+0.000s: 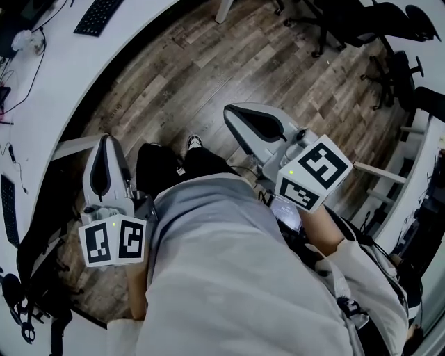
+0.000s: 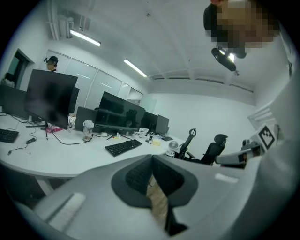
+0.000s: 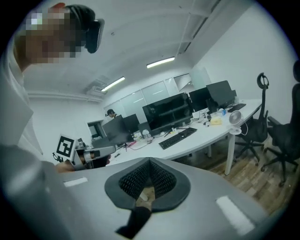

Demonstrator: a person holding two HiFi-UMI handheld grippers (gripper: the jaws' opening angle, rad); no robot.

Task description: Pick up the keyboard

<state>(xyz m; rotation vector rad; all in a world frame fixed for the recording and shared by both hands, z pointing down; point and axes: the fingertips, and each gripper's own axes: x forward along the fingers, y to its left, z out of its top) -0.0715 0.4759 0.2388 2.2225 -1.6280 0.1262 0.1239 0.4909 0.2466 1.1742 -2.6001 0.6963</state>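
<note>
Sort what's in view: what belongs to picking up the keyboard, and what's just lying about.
For the job:
black keyboard on the white desk
left gripper and right gripper, both shut, nothing between the jaws, away from the desk

Just lying about:
monitors
small desk fan
clear bottle
office chairs

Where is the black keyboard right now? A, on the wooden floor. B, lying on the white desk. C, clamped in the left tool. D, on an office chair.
B: the keyboard lies on the white desk, well apart from the left tool and right tool, both shut on nothing.
</note>
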